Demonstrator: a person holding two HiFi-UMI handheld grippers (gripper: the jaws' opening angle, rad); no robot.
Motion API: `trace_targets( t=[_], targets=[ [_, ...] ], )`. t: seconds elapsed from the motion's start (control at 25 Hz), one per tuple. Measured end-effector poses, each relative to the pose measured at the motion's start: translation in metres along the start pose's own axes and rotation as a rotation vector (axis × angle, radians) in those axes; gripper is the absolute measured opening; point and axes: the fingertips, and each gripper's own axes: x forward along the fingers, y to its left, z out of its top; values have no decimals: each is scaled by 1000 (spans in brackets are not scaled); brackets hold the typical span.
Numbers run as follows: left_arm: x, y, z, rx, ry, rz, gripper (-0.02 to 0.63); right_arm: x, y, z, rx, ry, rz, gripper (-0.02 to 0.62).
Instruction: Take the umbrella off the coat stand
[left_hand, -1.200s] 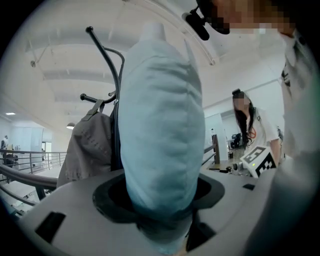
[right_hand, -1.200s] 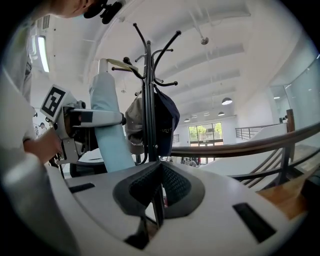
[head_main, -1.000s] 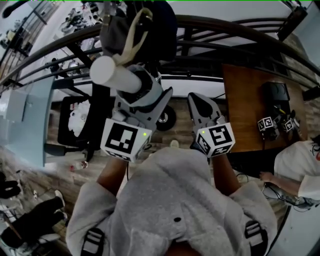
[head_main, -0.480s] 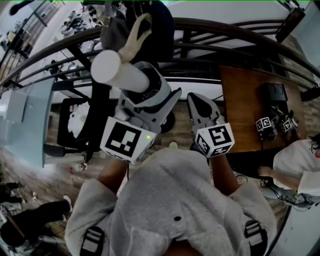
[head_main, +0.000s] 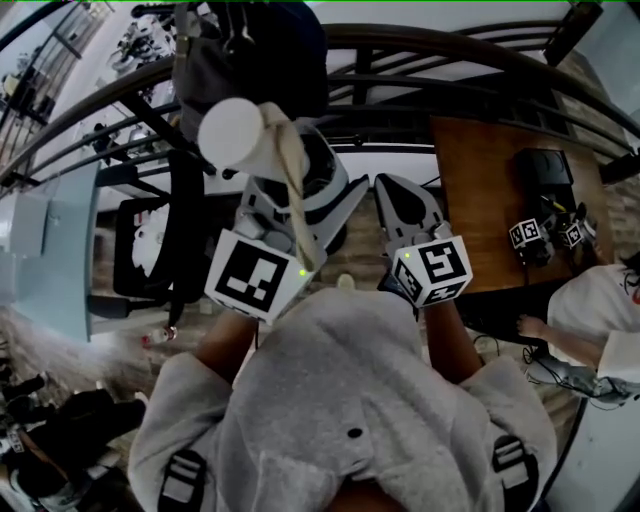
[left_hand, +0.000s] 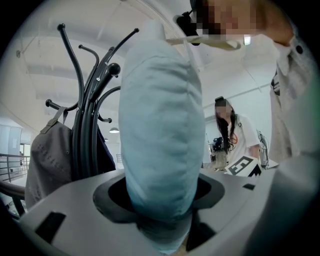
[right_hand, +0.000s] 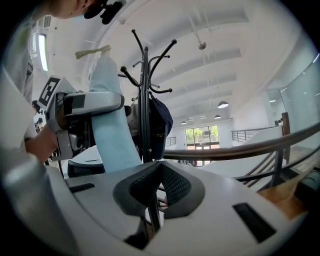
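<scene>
A folded pale blue umbrella (left_hand: 160, 130) stands upright between the jaws of my left gripper (left_hand: 160, 196), which is shut on it. In the head view its round top (head_main: 232, 135) shows white, and a beige strap (head_main: 290, 180) hangs over the left gripper (head_main: 300, 195). The black coat stand (left_hand: 85, 130) is just left of the umbrella and apart from it, with a grey garment (left_hand: 47, 160) on a hook. My right gripper (right_hand: 160, 172) is shut on nothing and points at the stand's pole (right_hand: 145, 100). The umbrella (right_hand: 110, 125) is to its left.
Dark garments (head_main: 270, 60) hang on the stand. A curved dark railing (head_main: 450, 50) runs behind it. A wooden table (head_main: 500, 200) with marker cubes (head_main: 530, 237) is at the right, beside a seated person (head_main: 600, 320). A glass table (head_main: 50, 250) is at the left.
My left gripper has carried the umbrella right and nearer to me, away from the stand. The beige strap has dropped across the gripper. My right gripper has kept still.
</scene>
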Motion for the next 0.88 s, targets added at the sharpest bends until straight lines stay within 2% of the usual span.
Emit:
trace_targets(
  t=[0.24, 0.4, 0.6, 0.88],
  targets=[
    [-3, 11, -32, -63, 36, 57, 282, 2, -11, -9, 4, 18, -3, 9],
    [-10, 31, -55, -61, 59, 118, 282, 12, -21, -4, -6, 5, -7, 9],
    [-19, 37, -92, -84, 112, 173, 282, 13, -37, -21, 18, 37, 0, 9],
    [-27, 46, -113, -111, 123, 209, 282, 23, -47, -28, 35, 56, -13, 9]
  ],
)
